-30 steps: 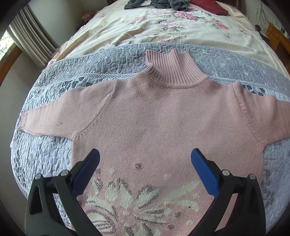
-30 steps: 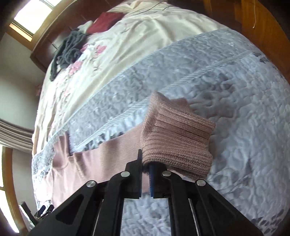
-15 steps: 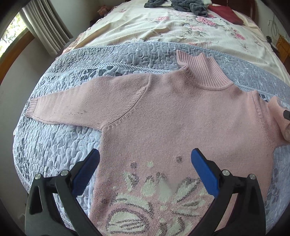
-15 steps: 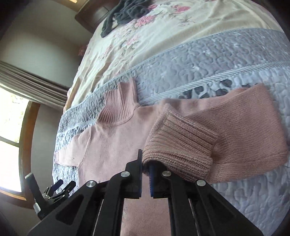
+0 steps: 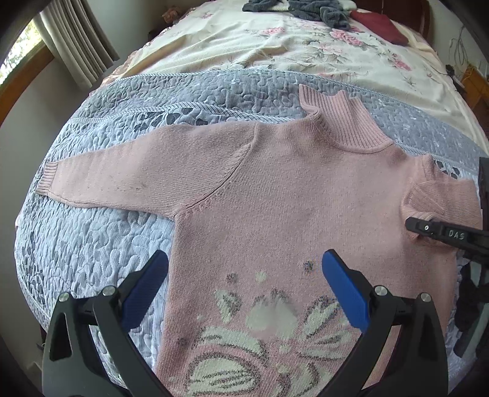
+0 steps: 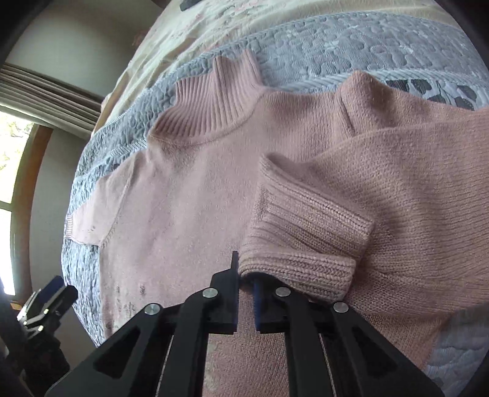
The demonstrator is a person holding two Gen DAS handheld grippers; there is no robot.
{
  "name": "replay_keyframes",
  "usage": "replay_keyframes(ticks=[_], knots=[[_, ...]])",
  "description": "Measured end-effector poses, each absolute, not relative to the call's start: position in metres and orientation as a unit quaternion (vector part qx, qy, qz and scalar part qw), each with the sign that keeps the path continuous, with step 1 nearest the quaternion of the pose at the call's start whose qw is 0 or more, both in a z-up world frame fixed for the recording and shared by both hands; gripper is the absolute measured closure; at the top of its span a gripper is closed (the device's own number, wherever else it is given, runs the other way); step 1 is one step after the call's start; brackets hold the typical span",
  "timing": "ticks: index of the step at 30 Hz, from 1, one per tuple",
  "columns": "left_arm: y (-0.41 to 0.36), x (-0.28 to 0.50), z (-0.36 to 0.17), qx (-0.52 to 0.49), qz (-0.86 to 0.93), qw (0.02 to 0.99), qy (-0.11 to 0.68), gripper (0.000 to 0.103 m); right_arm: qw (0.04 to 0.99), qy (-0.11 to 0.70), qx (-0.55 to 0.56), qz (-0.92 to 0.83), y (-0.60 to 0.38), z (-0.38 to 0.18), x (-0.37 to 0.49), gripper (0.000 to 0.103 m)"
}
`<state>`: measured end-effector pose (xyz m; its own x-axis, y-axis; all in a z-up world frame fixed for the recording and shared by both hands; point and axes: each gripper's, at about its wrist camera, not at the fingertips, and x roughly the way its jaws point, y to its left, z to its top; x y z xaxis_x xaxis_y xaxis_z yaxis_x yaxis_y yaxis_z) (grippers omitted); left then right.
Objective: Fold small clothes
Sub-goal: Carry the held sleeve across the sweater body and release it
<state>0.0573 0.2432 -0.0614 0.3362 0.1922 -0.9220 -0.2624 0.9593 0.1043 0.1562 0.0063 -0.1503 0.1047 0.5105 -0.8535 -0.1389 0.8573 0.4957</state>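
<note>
Right wrist: fingers (image 6: 244, 274) pinch sweater cuff (image 6: 305, 241) | left fingers (image 5: 244, 287) spread, empty | dark clothes (image 5: 318, 7) beyond

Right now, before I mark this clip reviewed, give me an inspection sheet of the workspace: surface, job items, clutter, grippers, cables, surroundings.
Surface: grey quilted bedspread on a bed, with a cream floral sheet beyond it.
Job's things: pink knitted turtleneck sweater lying flat, front up; one sleeve stretched out, the other sleeve's ribbed cuff folded over the body.
Clutter: dark grey clothes and a dark red cloth at the bed's far end.
Grippers: left gripper open, above the sweater's hem; right gripper shut on the ribbed cuff.
Cables: thin wires by the far wall.
Surroundings: beige curtain, wood-framed window.
</note>
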Motion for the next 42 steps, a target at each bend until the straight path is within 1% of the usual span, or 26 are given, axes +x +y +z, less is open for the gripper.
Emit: replay_keyframes(ticks=[3,6,7,11,17,21,23,24,25,26,28,29,30,31,32,33,35,36,37,42], knots=[[0.227,0.068,-0.064,-0.039,0.109,0.82,0.561,0.003,0.718,0.636,0.142,0.243,-0.001,-0.148,0.143,0.086],[0.201,0.082,-0.07,-0.035,0.064,0.82,0.567,0.003,0.727,0.629,0.109,0.255,-0.015,-0.132,0.125,0.076],[0.189,0.086,-0.072,-0.025,0.05,0.821,0.568,0.003,0.732,0.624,0.098,0.254,-0.023,-0.126,0.118,0.075],[0.14,0.099,-0.087,0.025,-0.001,0.822,0.569,0.003,0.751,0.617,0.083,0.222,-0.064,-0.109,0.104,0.075],[0.084,0.114,-0.126,0.062,-0.04,0.805,0.589,0.004,0.772,0.599,0.135,0.163,-0.144,-0.093,0.093,0.075],[0.058,0.123,-0.142,0.077,-0.05,0.801,0.591,0.004,0.776,0.597,0.148,0.142,-0.166,-0.094,0.089,0.075],[0.053,0.129,-0.147,0.074,-0.048,0.802,0.591,0.006,0.777,0.596,0.151,0.137,-0.171,-0.096,0.088,0.075],[0.052,0.133,-0.149,0.07,-0.048,0.801,0.593,0.011,0.777,0.596,0.152,0.135,-0.173,-0.096,0.087,0.075],[0.051,0.136,-0.152,0.064,-0.052,0.799,0.596,0.021,0.778,0.595,0.153,0.134,-0.175,-0.097,0.087,0.075],[0.052,0.138,-0.153,0.054,-0.06,0.797,0.599,0.025,0.778,0.594,0.155,0.133,-0.178,-0.097,0.087,0.075],[0.054,0.141,-0.157,0.029,-0.076,0.791,0.607,0.039,0.779,0.592,0.157,0.131,-0.175,-0.098,0.088,0.074],[0.054,0.141,-0.157,0.018,-0.084,0.79,0.607,0.043,0.78,0.592,0.158,0.13,-0.176,-0.099,0.089,0.074],[0.055,0.141,-0.158,0.009,-0.094,0.789,0.606,0.053,0.779,0.592,0.159,0.129,-0.176,-0.099,0.089,0.074],[0.055,0.141,-0.159,0.003,-0.103,0.788,0.607,0.061,0.779,0.593,0.159,0.128,-0.175,-0.099,0.09,0.074],[0.054,0.14,-0.159,0.005,-0.103,0.79,0.605,0.063,0.779,0.594,0.157,0.126,-0.175,-0.099,0.091,0.074],[0.054,0.139,-0.158,0.009,-0.103,0.792,0.601,0.072,0.779,0.594,0.155,0.123,-0.173,-0.099,0.091,0.074],[0.059,0.138,-0.157,0.004,-0.102,0.796,0.597,0.082,0.78,0.595,0.153,0.121,-0.172,-0.099,0.092,0.074],[0.064,0.138,-0.154,-0.009,-0.101,0.799,0.592,0.089,0.78,0.594,0.153,0.12,-0.171,-0.098,0.093,0.074],[0.07,0.139,-0.151,-0.02,-0.098,0.802,0.589,0.091,0.781,0.594,0.153,0.12,-0.169,-0.097,0.094,0.074],[0.109,0.137,-0.123,-0.072,-0.078,0.827,0.552,0.093,0.785,0.588,0.154,0.116,-0.166,-0.092,0.099,0.074]])
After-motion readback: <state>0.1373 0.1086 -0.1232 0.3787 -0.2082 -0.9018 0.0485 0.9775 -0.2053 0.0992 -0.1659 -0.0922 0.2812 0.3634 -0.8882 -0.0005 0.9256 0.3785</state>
